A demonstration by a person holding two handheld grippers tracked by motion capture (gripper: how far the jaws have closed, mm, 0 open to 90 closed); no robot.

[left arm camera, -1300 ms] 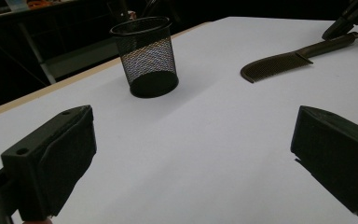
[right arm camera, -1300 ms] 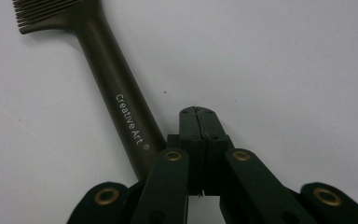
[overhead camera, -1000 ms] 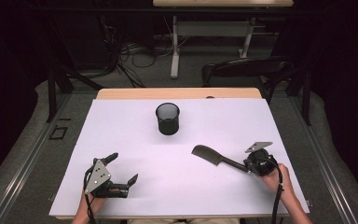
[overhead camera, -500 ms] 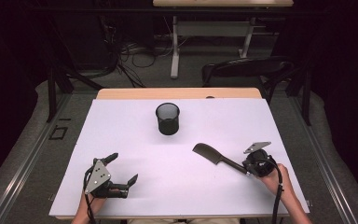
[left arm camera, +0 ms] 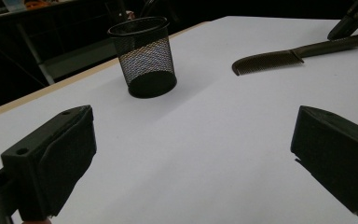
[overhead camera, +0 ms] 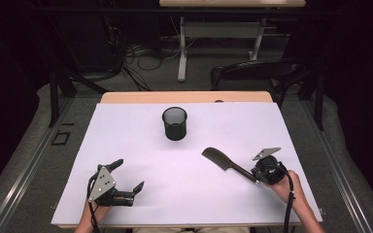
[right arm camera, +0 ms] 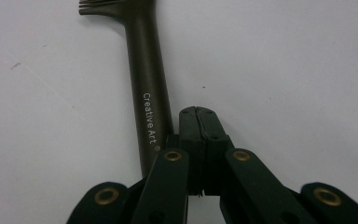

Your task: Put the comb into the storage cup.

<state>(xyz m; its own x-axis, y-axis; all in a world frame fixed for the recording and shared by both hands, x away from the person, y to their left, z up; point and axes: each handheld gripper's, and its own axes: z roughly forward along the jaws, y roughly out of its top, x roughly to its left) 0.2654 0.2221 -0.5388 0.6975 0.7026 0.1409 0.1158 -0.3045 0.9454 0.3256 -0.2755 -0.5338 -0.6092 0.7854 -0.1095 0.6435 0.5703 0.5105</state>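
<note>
At lower right the comb is seen lying flat and ungripped, the right gripper being shut empty beside its handle, while the left gripper is held wide open at lower left.

The mesh cup stands on the table just above the frame's centre. The comb lies lower right of it, handle running toward the right gripper at the lower right. The left gripper sits at the lower left, well apart from both. A chair stands behind the table, upper right.
</note>
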